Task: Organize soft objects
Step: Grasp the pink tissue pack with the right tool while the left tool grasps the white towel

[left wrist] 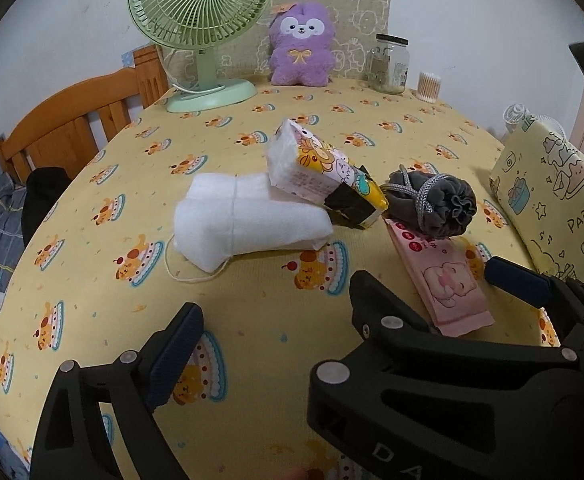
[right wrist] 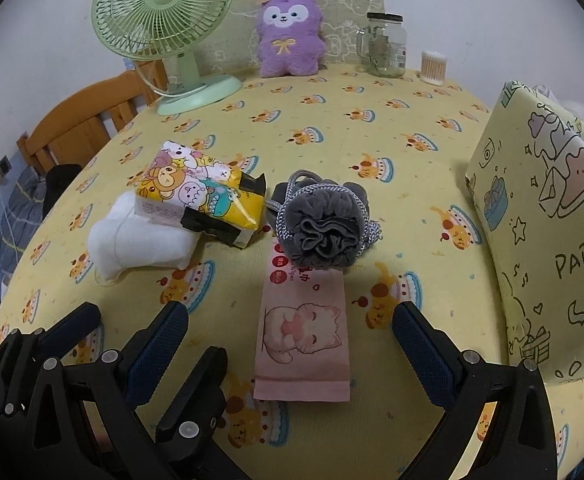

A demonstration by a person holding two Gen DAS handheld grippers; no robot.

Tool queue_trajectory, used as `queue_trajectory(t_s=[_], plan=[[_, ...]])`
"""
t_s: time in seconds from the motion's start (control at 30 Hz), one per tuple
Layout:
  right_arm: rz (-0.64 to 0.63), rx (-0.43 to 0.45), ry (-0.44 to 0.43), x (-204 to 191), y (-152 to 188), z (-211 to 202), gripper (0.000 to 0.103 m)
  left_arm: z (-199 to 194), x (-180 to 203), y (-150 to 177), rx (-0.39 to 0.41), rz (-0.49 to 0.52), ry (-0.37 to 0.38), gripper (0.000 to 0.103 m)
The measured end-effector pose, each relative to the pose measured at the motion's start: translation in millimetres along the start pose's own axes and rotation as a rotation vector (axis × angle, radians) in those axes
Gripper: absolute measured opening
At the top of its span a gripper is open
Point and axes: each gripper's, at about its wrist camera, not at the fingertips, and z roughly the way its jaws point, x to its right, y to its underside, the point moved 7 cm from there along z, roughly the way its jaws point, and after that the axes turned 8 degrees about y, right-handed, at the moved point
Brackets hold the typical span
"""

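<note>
1. Four soft things are lying bunched in the middle of the desk [right wrist: 371, 152], none of them lifted, so by my reading the sorting is hardly begun and everything is left to do. The yellow bag [right wrist: 539, 224] at the right, standing well apart from them, is perhaps their destination; that is a guess.
2. The white cloth bundle [right wrist: 140, 236], the largest, is lying leftmost, its long axis running left to right in the right wrist view.
3. The pink wipes pack [right wrist: 303, 344] is lying flat, its long axis pointing from the camera toward the far edge, its far end tucked under the puff.
4. The yellow tissue pack [right wrist: 196, 192] is leaning tilted on the cloth bundle, its long axis slanting down to the right.
5. The grey mesh puff [right wrist: 323, 228] is sitting on the wipes pack, its ruffles facing the camera.
6. The right tongs [right wrist: 292, 328] are standing apart, straddling the wipes pack's near part without touching it; the left tongs [left wrist: 276, 312] are apart too, over bare cloth, holding nothing.
</note>
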Motion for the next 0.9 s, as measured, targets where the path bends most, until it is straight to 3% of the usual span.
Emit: queue_trajectory(t_s=[0.37,0.43,0.57,0.67,0.77,0.9], plan=[[-0.021,-0.026,-0.009,-1.0,-3.3,4.5,0.102,4.8,-3.1,-3.3,-0.046,0.003,-0.003,0.102],[-0.016,-0.03,-0.002,1.0,-3.2,3.6,0.094,5.6,-2.6,-4.1,-0.052,0.011,0.0,0.102],[-0.008,-0.014,0.06,6.7,-4.1,-1.0,0.044,6.2,0.5,-5.6,-0.066,0.046,0.024,0.097],[-0.007,-0.017,0.048,6.8,-5.6,-0.8,0.042,5.9,5.0,-9.2,-0.073,0.083,0.042,0.089],[-0.001,-0.013,-0.029,1.5,-5.5,-4.0,0.042,5.5,7.8,-12.5,-0.078,0.124,0.031,0.089],[-0.005,-0.009,-0.034,-2.3,-12.2,-4.3,0.042,4.6,2.1,-20.3,-0.066,0.112,0.012,0.088]])
